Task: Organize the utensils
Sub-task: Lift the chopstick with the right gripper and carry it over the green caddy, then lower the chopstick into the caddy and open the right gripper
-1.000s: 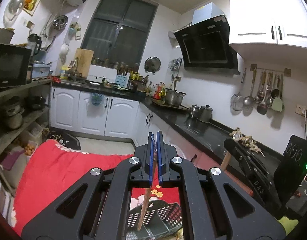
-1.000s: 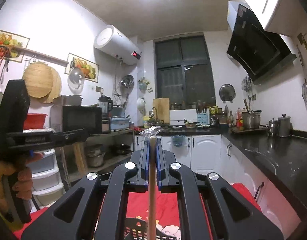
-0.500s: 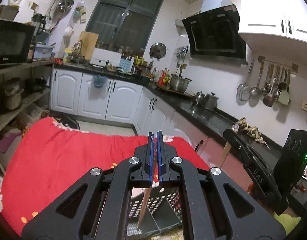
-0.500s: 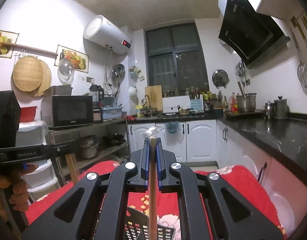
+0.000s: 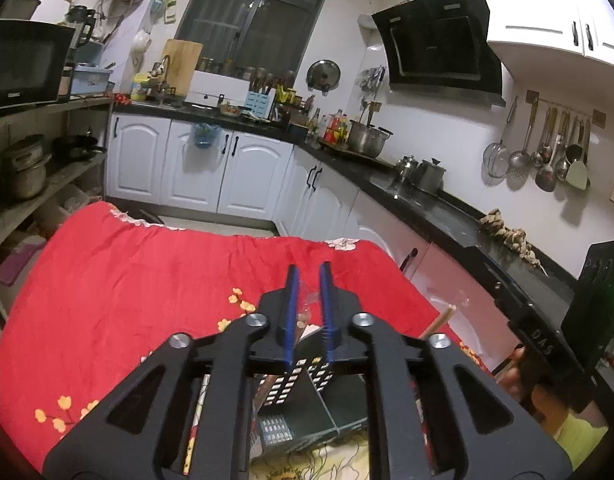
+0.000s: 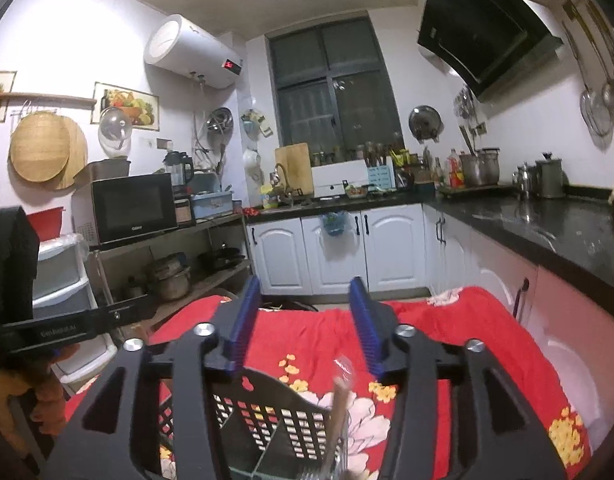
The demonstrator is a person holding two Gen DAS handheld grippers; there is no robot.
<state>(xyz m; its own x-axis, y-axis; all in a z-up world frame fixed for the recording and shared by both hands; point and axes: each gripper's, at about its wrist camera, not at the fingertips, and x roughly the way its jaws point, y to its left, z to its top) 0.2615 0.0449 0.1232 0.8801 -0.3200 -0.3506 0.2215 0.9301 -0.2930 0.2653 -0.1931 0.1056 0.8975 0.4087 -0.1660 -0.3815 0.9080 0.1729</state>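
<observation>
while both claws hang over a surface draped in a red flowered cloth (image 5: 147, 280), the black perforated utensil basket (image 6: 267, 412) sits on that cloth right under them, divided inside into compartments. the right claw (image 6: 305, 320) has just been opening and its blue pads (image 6: 243, 320) now stand well spread; a wooden-handled utensil (image 6: 337, 412), blurred, with a clear wrapper at its top, stands tilted in the basket below and between the pads, touching neither of them. the left claw (image 5: 307, 312) has also just been opening, and its blue pads (image 5: 289, 312) are parted only a little; a bit of clear wrapper and a brownish tip (image 5: 303, 312) show in the narrow gap, and whether the pads touch them cannot be told. in the left wrist view the same basket (image 5: 291, 384) lies directly beneath the fingers, and the other utensil's wooden handle (image 5: 441, 320) pokes up at the right. a hand (image 6: 39, 392) gripping the left tool shows at the left edge of the right wrist view.
</observation>
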